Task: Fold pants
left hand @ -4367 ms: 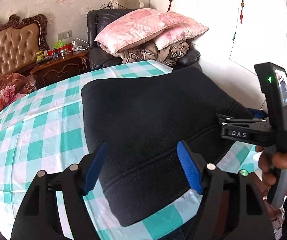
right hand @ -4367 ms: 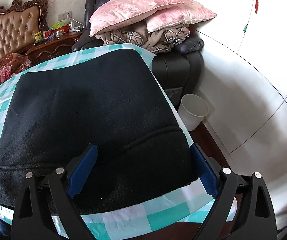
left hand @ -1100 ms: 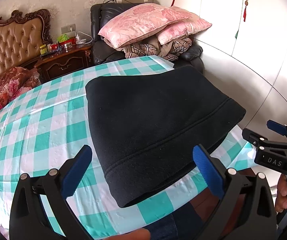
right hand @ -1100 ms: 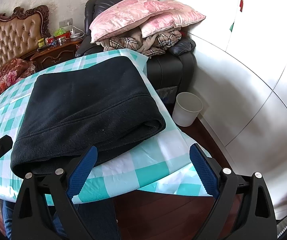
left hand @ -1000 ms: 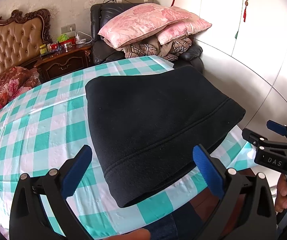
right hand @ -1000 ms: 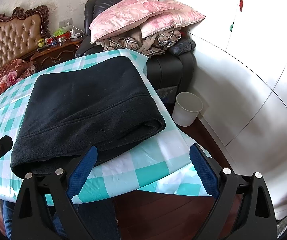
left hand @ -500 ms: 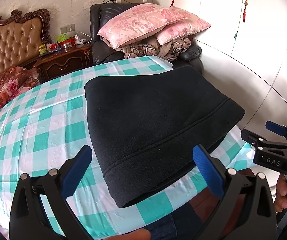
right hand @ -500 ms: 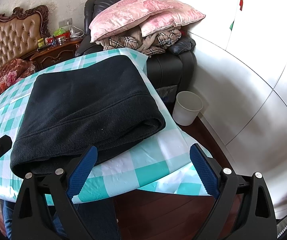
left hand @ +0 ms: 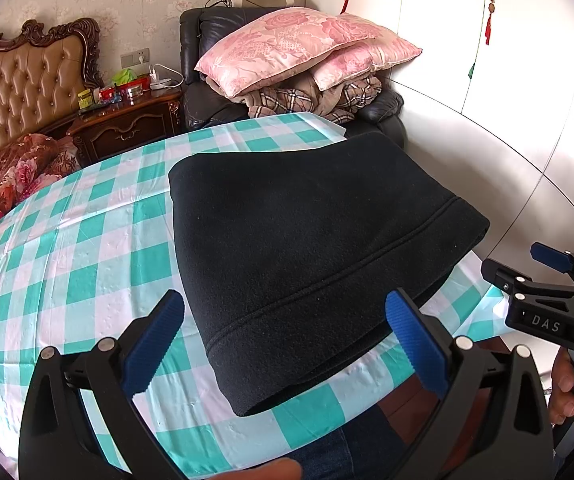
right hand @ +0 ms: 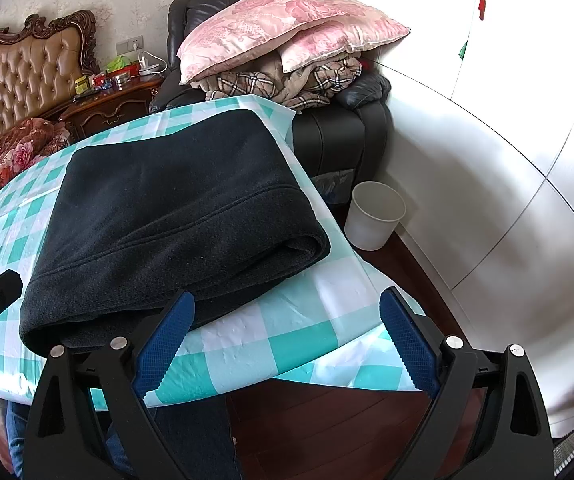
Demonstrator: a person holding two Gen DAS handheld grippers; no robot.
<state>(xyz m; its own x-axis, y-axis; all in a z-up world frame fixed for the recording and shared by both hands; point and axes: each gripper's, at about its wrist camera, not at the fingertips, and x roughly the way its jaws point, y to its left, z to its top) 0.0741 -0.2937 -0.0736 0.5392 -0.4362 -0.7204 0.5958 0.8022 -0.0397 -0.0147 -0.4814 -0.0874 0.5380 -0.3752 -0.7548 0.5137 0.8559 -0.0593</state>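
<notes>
The black fleece pants (left hand: 311, 248) lie folded in a thick rectangle on the teal-and-white checked tablecloth (left hand: 87, 248), close to the table's near right corner. In the right wrist view the same pants (right hand: 175, 216) show their rolled fold edge toward the right. My left gripper (left hand: 287, 340) hovers open just in front of the pants' near edge, holding nothing. My right gripper (right hand: 287, 336) is open too, held back over the table's corner with nothing between its blue pads. The right gripper (left hand: 551, 280) also shows at the right edge of the left wrist view, apart from the cloth.
A white waste bin (right hand: 375, 216) stands on the wooden floor beside the table. Behind it a black armchair (right hand: 339, 136) carries pink pillows (left hand: 303, 44) and plaid blankets. A wooden nightstand (left hand: 127, 120) and a tufted headboard (left hand: 23, 84) are at the back left. White cabinet doors line the right.
Over the last four seconds both grippers have pulled back off the pants and hang open in front of them. In the last second almost nothing has moved.
</notes>
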